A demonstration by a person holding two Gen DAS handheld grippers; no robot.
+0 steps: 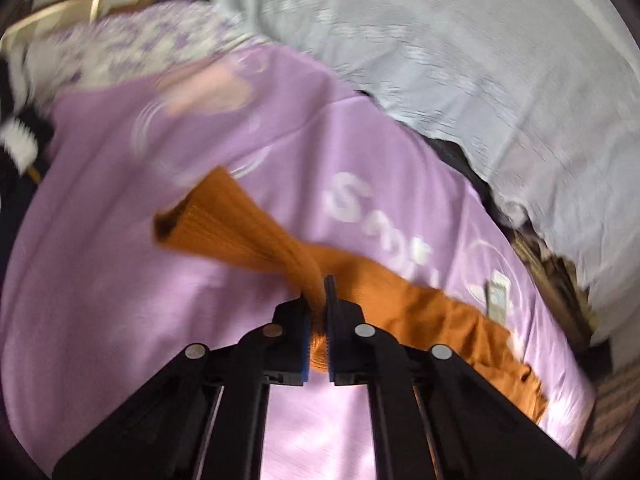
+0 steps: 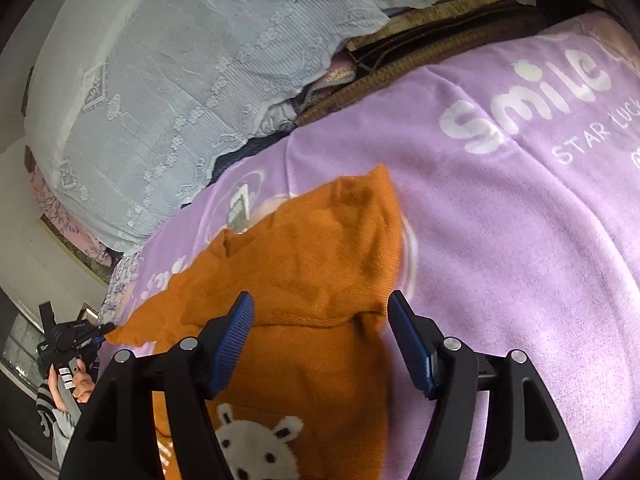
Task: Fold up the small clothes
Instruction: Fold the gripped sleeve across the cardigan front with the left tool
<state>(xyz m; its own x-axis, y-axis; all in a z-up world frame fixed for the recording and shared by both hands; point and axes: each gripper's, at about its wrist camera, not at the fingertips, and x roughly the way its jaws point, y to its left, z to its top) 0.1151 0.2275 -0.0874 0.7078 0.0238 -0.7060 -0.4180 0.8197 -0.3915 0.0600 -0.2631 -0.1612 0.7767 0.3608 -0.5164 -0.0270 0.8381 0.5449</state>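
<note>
On the lilac printed blanket (image 2: 520,240) lay the small orange knitted sweater (image 2: 320,264). My left gripper (image 1: 318,312) was clamped on its ribbed sleeve (image 1: 224,224); my right gripper (image 2: 320,340) hovered agape over the body. I judged the sleeve should cross flat, no bunching.

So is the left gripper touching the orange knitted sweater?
Touching. The left wrist view shows the left gripper shut on a bunched sleeve of the orange knitted sweater, fabric squeezed between its blue pads.
</note>
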